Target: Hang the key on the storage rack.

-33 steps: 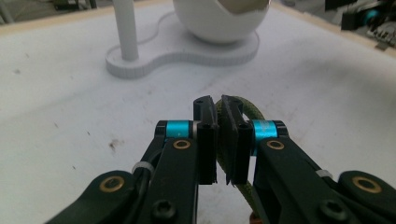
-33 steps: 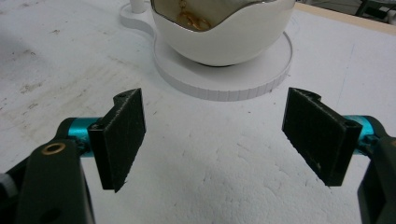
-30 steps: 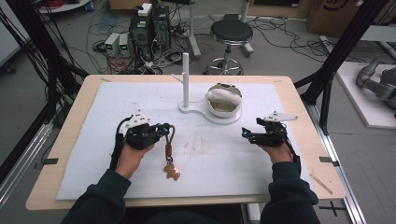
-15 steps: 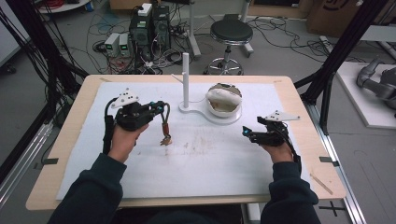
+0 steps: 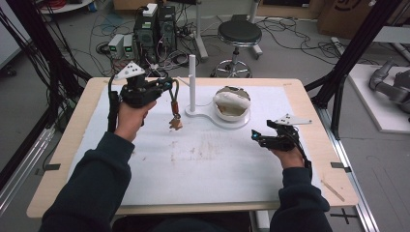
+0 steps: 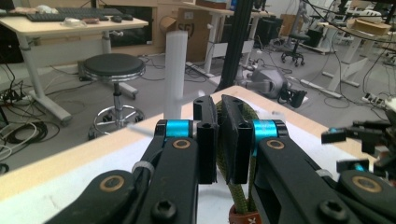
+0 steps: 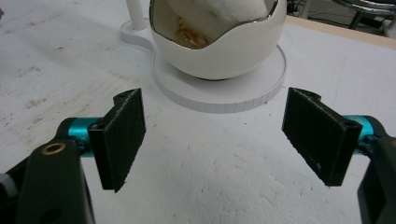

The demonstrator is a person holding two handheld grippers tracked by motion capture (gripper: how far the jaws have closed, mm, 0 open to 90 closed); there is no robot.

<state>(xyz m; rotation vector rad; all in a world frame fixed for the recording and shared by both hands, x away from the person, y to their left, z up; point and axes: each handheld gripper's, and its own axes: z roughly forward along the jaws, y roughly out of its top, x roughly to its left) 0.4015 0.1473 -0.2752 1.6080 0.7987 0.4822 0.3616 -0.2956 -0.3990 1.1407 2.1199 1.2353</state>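
My left gripper (image 5: 166, 87) is raised over the table's far left, shut on an olive-green cord loop (image 5: 174, 98). A brown charm (image 5: 175, 123) dangles from the cord just left of the upright white post (image 5: 192, 79). In the left gripper view the jaws (image 6: 218, 135) pinch the cord (image 6: 239, 198), with the post (image 6: 176, 74) blurred behind them. My right gripper (image 5: 256, 137) rests low at the right, open. In the right gripper view its pads (image 7: 122, 135) stand wide apart with nothing between them, facing the white egg-shaped bowl (image 7: 219, 51).
The post and the bowl (image 5: 232, 102) share one flat white base (image 5: 205, 115) at the table's far middle. A white sheet (image 5: 217, 179) covers the wooden table (image 5: 58, 159). A stool (image 5: 239, 34) and electronics with cables stand beyond the far edge.
My left gripper has lifted the cord and charm off the table and carried them up and away toward the post. The right gripper has stayed put.
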